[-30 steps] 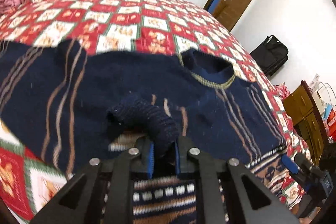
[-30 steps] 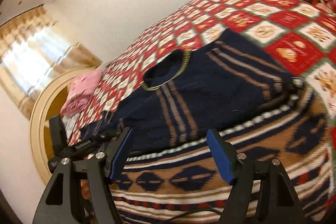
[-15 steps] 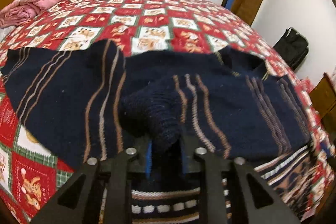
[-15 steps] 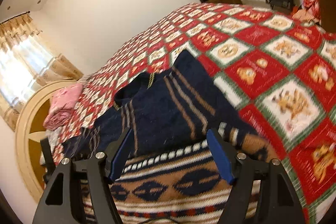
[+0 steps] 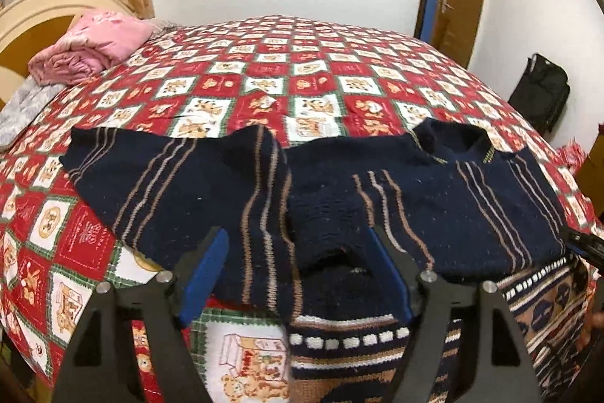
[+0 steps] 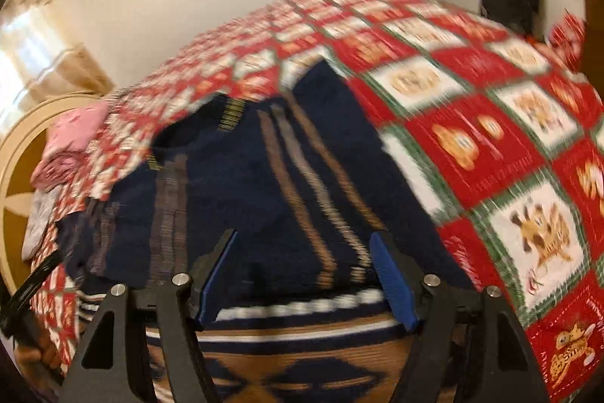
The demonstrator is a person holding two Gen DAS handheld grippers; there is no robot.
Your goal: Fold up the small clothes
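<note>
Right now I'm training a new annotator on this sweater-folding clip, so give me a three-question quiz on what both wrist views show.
1. True or false: the left gripper clamps the sweater's cuff.
2. What lies by the headboard? A) pink bedding B) a black bag C) a lamp
3. Fill in: the navy sweater lies on a red checked ____.

Key:
1. False; its jaws are opening, the cuff lies loose between them.
2. A, the pink bedding.
3. Bedspread.
</note>
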